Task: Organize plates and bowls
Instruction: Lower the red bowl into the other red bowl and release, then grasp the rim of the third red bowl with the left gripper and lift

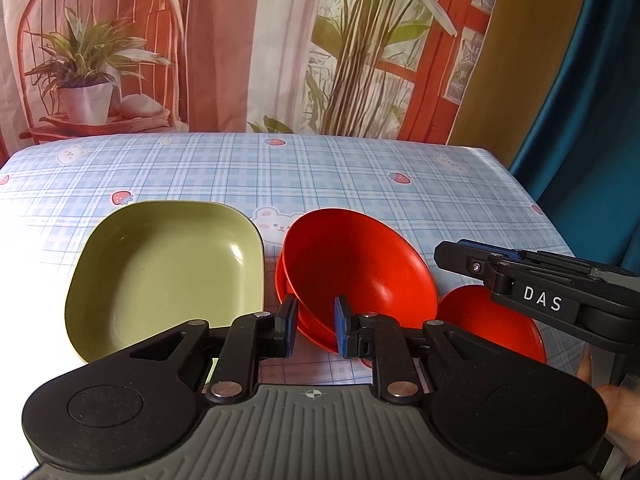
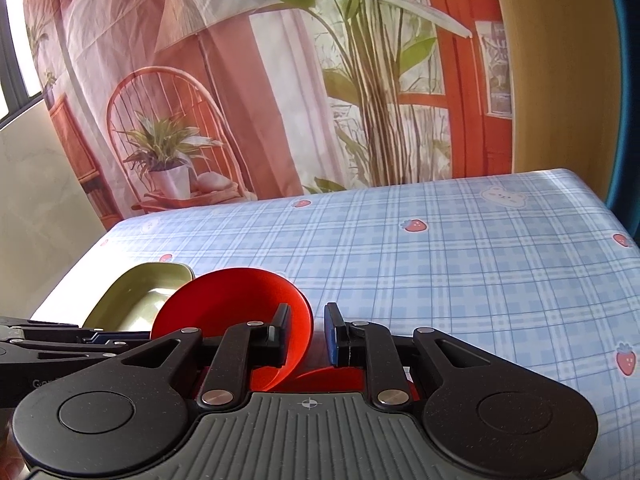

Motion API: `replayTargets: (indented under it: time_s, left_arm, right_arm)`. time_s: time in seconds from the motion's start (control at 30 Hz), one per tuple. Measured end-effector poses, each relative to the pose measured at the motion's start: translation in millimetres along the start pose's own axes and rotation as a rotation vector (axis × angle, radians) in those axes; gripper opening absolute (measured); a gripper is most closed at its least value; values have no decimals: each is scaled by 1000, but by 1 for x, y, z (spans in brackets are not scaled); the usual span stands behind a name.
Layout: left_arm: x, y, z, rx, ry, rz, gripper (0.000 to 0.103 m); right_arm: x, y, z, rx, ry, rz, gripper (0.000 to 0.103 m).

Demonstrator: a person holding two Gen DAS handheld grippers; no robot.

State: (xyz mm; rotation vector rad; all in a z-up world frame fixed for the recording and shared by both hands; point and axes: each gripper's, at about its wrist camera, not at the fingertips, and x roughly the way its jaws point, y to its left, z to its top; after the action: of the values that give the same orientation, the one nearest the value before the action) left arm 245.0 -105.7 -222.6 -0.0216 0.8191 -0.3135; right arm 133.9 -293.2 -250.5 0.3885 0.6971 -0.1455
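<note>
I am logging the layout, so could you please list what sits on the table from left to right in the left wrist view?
Green dish → tilted red bowl, resting in another red bowl → flat red plate, partly under the right gripper.

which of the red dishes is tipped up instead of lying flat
The large red bowl in the middle, beside the green dish. Its rim sits between the left gripper fingers and it leans on another red dish; the small red plate lies flat.
</note>
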Motion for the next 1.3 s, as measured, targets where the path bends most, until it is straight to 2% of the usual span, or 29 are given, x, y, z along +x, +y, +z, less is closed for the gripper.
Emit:
replayTargets:
  time_s: [0.27,0.5,0.87,1.3]
  left_arm:
    - [-9,0,-5,-13,-9,19,21]
    - [-17,-14,-11,-13,-14,-26,21]
    - [-6,-45,-29,16,55,-115,21]
    - [10,-51,-46,14,119,-170,21]
  right_arm:
    - [-19,-16,-4,30,-28,-26,18]
    - [-33,-27,-11,49,-42,-44,18]
    - [-53,-45,-31,73,-33,-89,18]
    - [-51,-57,-52,96,24,-102,18]
